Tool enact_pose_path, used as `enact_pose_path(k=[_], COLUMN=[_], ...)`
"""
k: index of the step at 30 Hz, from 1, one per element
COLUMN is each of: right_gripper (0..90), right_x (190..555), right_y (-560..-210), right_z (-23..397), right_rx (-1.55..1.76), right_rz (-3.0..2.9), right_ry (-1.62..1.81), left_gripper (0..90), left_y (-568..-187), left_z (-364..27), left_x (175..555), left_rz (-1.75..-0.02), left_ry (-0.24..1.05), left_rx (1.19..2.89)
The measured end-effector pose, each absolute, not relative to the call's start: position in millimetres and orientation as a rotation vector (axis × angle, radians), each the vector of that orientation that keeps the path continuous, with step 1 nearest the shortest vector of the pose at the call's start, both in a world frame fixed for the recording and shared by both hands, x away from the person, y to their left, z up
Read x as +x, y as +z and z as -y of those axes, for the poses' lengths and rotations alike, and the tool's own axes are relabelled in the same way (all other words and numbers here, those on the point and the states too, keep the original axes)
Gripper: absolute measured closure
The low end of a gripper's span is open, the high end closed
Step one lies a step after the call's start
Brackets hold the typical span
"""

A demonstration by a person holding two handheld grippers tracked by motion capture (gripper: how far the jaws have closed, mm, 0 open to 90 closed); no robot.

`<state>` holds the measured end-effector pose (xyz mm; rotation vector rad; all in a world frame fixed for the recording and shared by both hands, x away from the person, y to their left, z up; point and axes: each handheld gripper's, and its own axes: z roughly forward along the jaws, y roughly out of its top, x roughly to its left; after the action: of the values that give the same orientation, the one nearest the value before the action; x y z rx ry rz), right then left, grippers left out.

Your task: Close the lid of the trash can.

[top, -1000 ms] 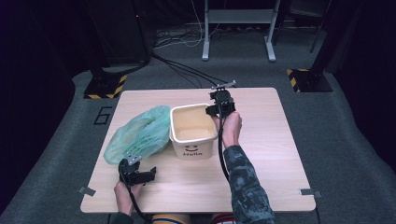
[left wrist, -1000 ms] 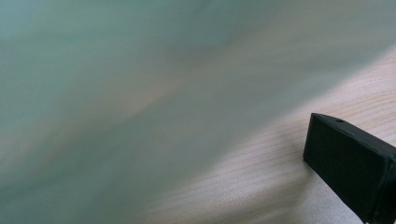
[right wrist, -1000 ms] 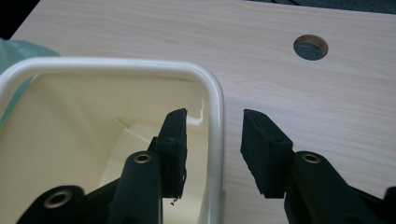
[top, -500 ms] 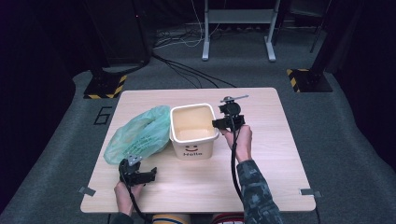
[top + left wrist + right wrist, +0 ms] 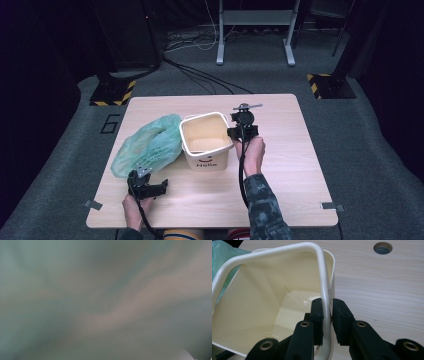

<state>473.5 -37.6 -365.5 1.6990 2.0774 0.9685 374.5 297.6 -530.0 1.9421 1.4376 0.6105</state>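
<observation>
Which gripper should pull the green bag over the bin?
Left. The left gripper sits at the crumpled green plastic bag. The right gripper, whose jaws have just been closing, straddles the cream plastic bin's rim, well placed to steady it.

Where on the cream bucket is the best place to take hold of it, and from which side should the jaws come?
Probably the thin rim wall of the cream bucket. It stands upright and open at the top, so come from above on the side away from the green bag, one jaw inside and one outside. The right gripper, whose jaws have just been closing, straddles the rim like that.
</observation>
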Motion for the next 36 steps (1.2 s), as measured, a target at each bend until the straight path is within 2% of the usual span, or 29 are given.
enact_pose_path(k=[7, 10, 13, 18, 20, 23, 25, 36], right_gripper=[76.3, 65.1, 58.1, 54.9, 57.6, 73.0, 76.5, 78.5], right_x=[472.4, 471.2, 474.7, 499.2, 512.6, 518.6, 517.5, 518.0], right_y=[-365.3, -364.5, -357.2, -358.2, -368.8, -377.6, -378.7, -376.9], right_z=[27.1, 27.5, 32.2, 28.7, 28.5, 29.8, 30.6, 41.1], right_rx=[1.71, 1.678, 1.614, 1.511, 1.533, 1.577, 1.598, 1.655], right_rz=[-2.066, -2.12, -2.122, -2.199, -2.242, -2.216, -2.182, -2.068], right_ry=[0.926, 0.934, 0.964, 0.923, 0.907, 0.906, 0.892, 0.81], left_gripper=[6.6, 6.6, 7.4, 7.6, 7.8, 8.3, 8.6, 8.6], left_y=[-530.0, -529.8, -529.7, -525.2, -520.4, -508.2, -496.6, -443.0], left_z=[-297.7, -297.6, -296.3, -285.6, -281.2, -274.8, -270.9, -247.2], left_x=[374.5, 374.0, 372.3, 359.0, 351.5, 340.0, 335.3, 355.1], left_rz=[-1.431, -1.429, -1.414, -1.359, -1.324, -1.268, -1.226, -1.086], left_ry=[0.607, 0.606, 0.61, 0.56, 0.559, 0.527, 0.508, 0.458], left_rx=[1.946, 1.947, 1.953, 1.999, 2.007, 1.995, 1.977, 1.899])
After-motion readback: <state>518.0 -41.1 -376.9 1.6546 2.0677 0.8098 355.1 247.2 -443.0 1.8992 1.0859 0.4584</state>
